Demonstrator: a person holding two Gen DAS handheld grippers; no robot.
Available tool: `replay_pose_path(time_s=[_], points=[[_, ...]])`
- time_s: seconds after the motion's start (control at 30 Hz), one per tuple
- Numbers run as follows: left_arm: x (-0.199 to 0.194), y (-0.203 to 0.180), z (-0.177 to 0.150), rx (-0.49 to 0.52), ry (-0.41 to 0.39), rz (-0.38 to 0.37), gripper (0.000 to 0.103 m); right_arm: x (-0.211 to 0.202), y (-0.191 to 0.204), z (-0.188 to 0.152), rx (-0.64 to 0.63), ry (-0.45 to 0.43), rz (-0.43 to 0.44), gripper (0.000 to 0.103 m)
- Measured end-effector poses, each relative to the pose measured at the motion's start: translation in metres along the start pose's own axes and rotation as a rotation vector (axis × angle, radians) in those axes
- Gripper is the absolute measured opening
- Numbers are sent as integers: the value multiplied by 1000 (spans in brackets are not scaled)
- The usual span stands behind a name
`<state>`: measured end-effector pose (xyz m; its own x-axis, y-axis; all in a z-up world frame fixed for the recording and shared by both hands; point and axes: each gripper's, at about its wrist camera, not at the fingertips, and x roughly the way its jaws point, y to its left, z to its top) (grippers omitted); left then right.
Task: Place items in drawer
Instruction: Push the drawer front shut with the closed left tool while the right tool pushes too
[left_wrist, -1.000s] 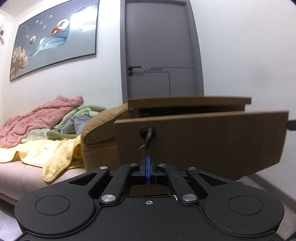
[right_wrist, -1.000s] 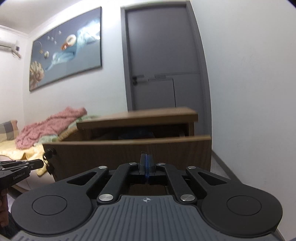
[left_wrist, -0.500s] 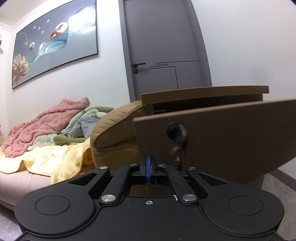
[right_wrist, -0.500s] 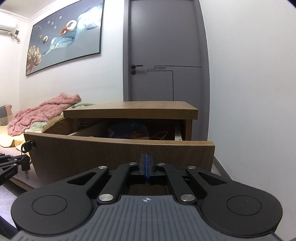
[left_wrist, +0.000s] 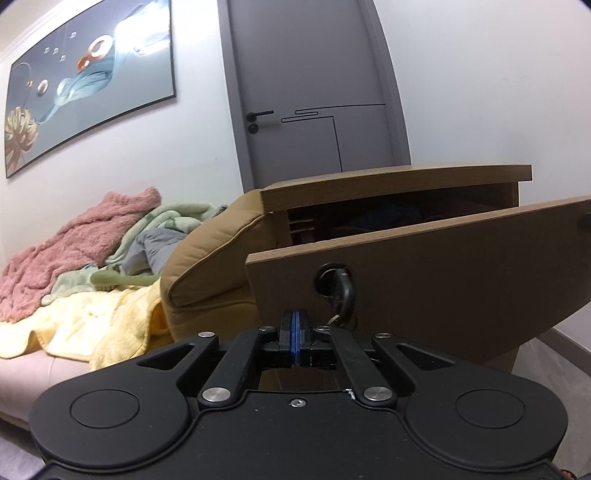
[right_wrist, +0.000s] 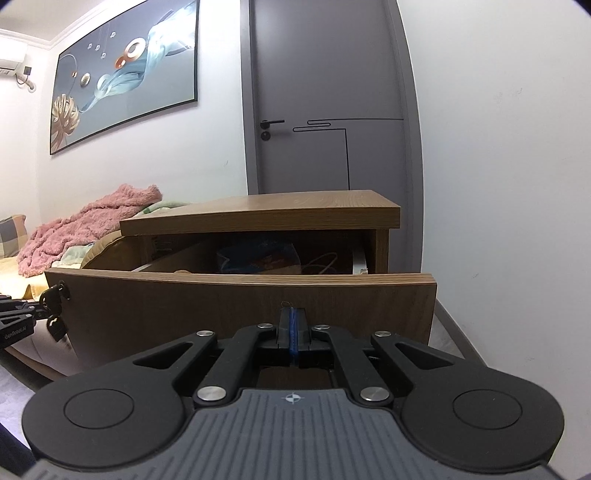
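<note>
The wooden nightstand's drawer (right_wrist: 240, 306) stands pulled out; its front also shows in the left wrist view (left_wrist: 424, 280). A black key (left_wrist: 341, 291) hangs in the lock at the front's left end, also seen in the right wrist view (right_wrist: 55, 295). A blue packet (right_wrist: 258, 256) and a thin cord (right_wrist: 325, 264) lie inside the drawer. My left gripper (left_wrist: 294, 321) is shut and empty, just left of and below the key. My right gripper (right_wrist: 291, 321) is shut and empty, in front of the drawer front's middle.
The nightstand top (right_wrist: 266, 212) overhangs the drawer. A tan sofa arm (left_wrist: 214, 266) touches the nightstand's left side, with pink, green and yellow blankets (left_wrist: 74, 251) piled on the seat. A grey door (right_wrist: 332, 110) stands behind, a white wall (right_wrist: 498, 184) to the right.
The left gripper has shifted left and back, so the key now sits right of its fingertips. The right gripper has swung to face the drawer front squarely. Both stay shut.
</note>
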<state>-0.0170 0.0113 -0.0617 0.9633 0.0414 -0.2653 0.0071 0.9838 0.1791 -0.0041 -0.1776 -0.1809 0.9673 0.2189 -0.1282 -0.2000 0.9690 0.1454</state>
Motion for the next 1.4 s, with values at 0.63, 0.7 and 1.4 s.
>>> replay_pose_path(time_s=[0.63,0.7,1.4], points=[[77,6,21,-49,22,-34,0,63,-18,12,42,-14,3,0],[85,6,22,-39,18,-31,0,68,-21,12,50,-18,1,0],[136,6,38,-51,34,13,0,111,-54,16,139,-39,6,0]])
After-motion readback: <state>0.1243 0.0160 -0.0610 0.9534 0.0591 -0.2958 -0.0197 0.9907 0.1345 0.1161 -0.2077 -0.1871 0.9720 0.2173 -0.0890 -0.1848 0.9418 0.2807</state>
